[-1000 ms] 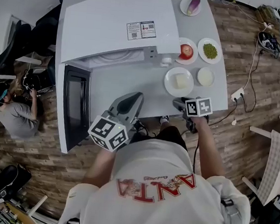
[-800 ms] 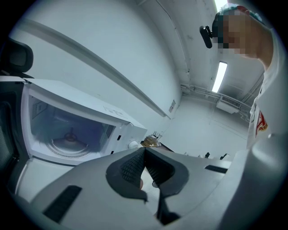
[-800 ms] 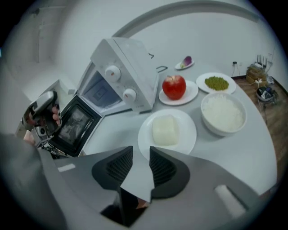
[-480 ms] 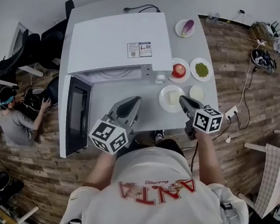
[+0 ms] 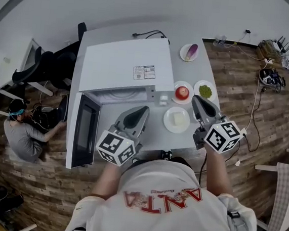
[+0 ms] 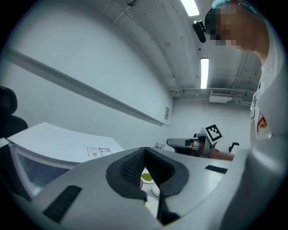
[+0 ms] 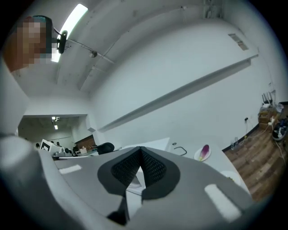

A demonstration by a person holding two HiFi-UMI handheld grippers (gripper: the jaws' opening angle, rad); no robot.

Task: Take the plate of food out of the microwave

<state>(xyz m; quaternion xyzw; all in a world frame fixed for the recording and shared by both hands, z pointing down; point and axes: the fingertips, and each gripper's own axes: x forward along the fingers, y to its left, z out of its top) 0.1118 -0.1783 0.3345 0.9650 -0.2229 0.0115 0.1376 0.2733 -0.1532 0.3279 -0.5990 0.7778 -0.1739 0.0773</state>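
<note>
Both my tools are closed and empty. My left tool (image 5: pixel 144 110) hangs over the surface (image 5: pixel 155 132) in front of the microwave (image 5: pixel 123 67), whose door (image 5: pixel 84 132) stands open, and my right tool (image 5: pixel 197 99) is just beside the plate of peas (image 5: pixel 206 91). The plate of food (image 5: pixel 177 119) sits on the surface between the two tools, outside the microwave.

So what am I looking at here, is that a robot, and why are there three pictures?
No robot: a person holds a two-fingered tool in each hand, the left gripper and the right gripper. The overhead picture comes from a camera on the person's head. The other two come from cameras riding on each tool, looking along its fingers. On the grey table stands a microwave with its door open. Beside it are plates holding an apple, green peas, an eggplant and a pale block. Both tools are closed and hold nothing.
</note>
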